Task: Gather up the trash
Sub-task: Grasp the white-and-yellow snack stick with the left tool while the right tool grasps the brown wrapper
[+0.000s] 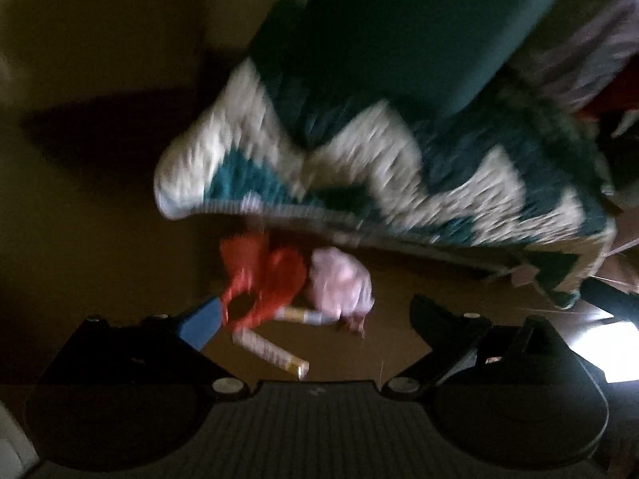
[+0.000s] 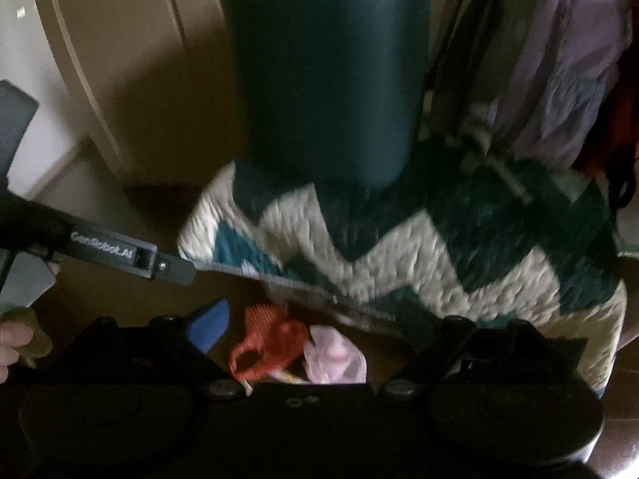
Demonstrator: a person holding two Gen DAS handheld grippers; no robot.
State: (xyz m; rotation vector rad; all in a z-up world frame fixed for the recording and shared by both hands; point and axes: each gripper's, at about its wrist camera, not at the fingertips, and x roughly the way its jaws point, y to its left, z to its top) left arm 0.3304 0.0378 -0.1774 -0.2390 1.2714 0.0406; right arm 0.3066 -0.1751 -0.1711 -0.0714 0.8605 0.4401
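A red crumpled wrapper [image 1: 265, 279] lies on the brown floor beside a pale pink crumpled piece [image 1: 341, 281] and a narrow cream and yellow packet [image 1: 271, 349]. My left gripper [image 1: 315, 313] is open just above them, its blue-padded left finger [image 1: 201, 321] touching the red wrapper. In the right wrist view the red wrapper [image 2: 267, 345] and pink piece [image 2: 333, 357] sit between the open fingers of my right gripper [image 2: 315, 331]. The left gripper's arm [image 2: 120, 255] reaches in from the left there.
A teal and white zigzag rug [image 1: 359, 167] lies just beyond the trash, with a tall dark teal bin [image 2: 323, 72] standing on it. Lilac and red cloth [image 2: 575, 60] hangs at the right. A beige door or cabinet [image 2: 112, 60] is at the left.
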